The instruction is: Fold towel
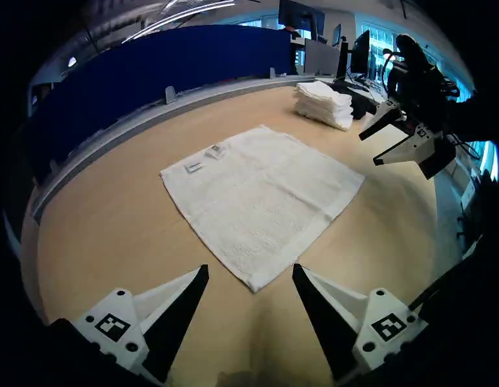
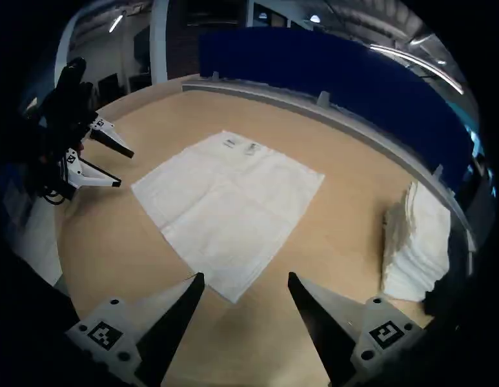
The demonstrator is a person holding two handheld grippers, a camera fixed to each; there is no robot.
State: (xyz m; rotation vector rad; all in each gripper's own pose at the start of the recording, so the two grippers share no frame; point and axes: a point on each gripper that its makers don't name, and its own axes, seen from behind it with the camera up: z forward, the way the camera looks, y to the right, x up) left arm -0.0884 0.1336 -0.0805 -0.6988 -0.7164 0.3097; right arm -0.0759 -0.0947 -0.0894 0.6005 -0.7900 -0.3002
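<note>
A white towel (image 1: 262, 200) lies flat mid-frame on the table (image 1: 101, 226), unfolded. My left gripper (image 1: 250, 267) and right gripper (image 2: 245, 275), fingers apart, each face a towel corner at bottom centre, probably to pinch it. A folded stack (image 1: 325, 103) sits upper right.
</note>
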